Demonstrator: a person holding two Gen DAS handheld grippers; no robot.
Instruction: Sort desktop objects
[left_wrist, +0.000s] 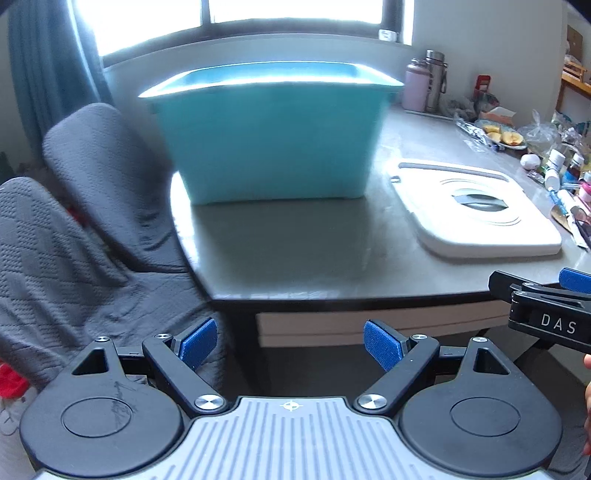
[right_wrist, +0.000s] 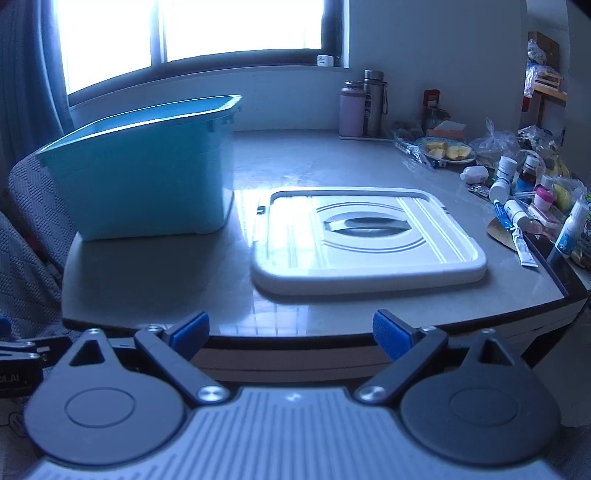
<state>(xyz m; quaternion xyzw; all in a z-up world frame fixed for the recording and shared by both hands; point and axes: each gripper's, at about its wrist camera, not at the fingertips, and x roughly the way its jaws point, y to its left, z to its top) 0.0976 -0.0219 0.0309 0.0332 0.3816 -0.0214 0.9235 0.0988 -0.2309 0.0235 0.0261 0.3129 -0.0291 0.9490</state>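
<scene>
A turquoise plastic bin stands open on the grey table; it also shows in the right wrist view. Its white lid lies flat beside it, also in the right wrist view. Small bottles, tubes and jars crowd the table's right edge. My left gripper is open and empty, below the table's front edge. My right gripper is open and empty at the front edge, and its side shows in the left wrist view.
Two flasks stand at the back by the wall. A plate of cut fruit and plastic bags lie at the back right. Chairs with grey covers stand left of the table.
</scene>
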